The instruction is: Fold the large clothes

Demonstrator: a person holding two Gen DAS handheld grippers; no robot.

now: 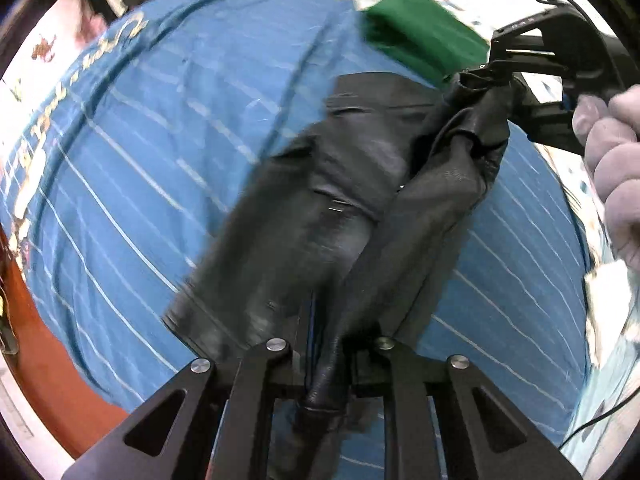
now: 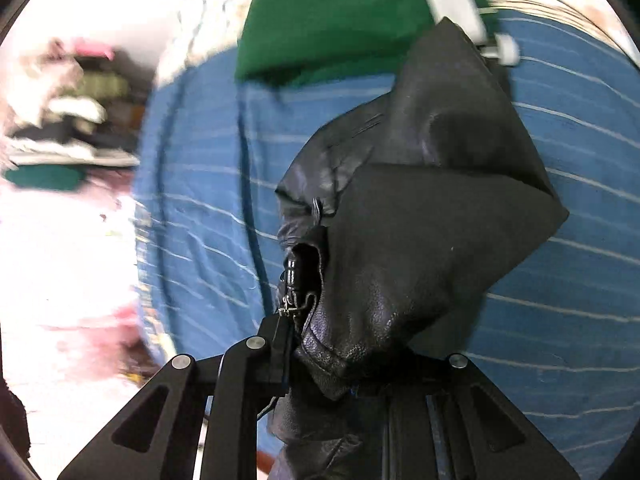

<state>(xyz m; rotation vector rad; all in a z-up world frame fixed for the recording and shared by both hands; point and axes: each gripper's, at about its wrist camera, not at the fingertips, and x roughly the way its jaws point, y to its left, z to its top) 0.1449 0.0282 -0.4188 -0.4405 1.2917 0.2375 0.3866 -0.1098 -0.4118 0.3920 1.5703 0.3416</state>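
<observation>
A black leather garment hangs stretched between my two grippers above a blue striped sheet. My left gripper is shut on one end of it. My right gripper shows at the upper right of the left wrist view, shut on the other bunched end. In the right wrist view the black garment drapes over the right gripper and hides its fingertips; a zipper pull hangs at the edge.
A folded green cloth lies on the far side of the blue sheet, also in the right wrist view. A gloved hand holds the right gripper. Orange floor lies beyond the sheet edge. A blurred clutter pile sits left.
</observation>
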